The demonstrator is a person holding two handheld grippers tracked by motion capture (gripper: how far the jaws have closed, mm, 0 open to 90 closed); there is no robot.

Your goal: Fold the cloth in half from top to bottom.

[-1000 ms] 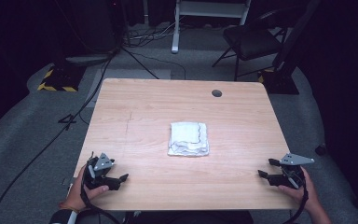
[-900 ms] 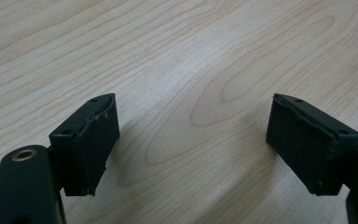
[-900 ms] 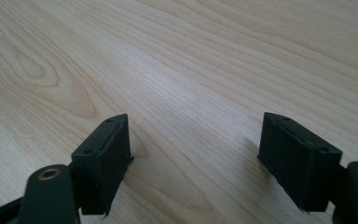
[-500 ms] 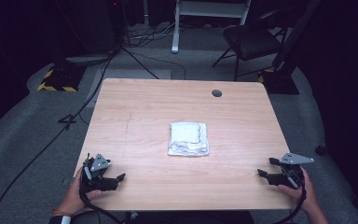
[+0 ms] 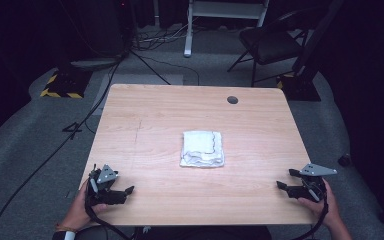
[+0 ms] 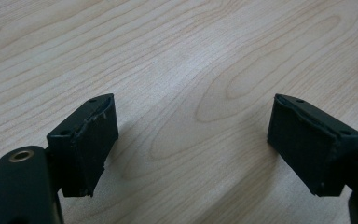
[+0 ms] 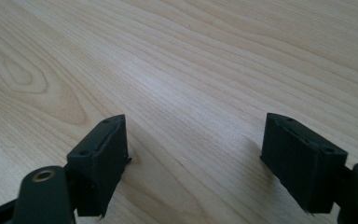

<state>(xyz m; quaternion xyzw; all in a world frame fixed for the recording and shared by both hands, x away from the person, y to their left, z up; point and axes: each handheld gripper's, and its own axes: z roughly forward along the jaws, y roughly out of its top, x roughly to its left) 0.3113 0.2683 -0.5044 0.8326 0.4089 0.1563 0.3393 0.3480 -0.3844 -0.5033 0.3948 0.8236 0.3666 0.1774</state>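
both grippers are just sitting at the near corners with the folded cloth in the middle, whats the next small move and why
Probably bring the left hand-held gripper forward and inward toward the folded white cloth. Its jaws stand wide open with only bare table between them, and the right hand-held gripper is likewise open and empty. Both rest at the near edge, well apart from the cloth, so nothing can be gripped yet.

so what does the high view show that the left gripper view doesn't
High view alone: the folded white cloth lying in the middle of the table, both hand-held grippers, left and right, each at a near corner and apart from the cloth, plus the chair beyond the table.
Left gripper view alone: a close look at that hand-held gripper's own black pads, standing wide apart with nothing between them.
Both share: the light wood tabletop and the left hand-held gripper.
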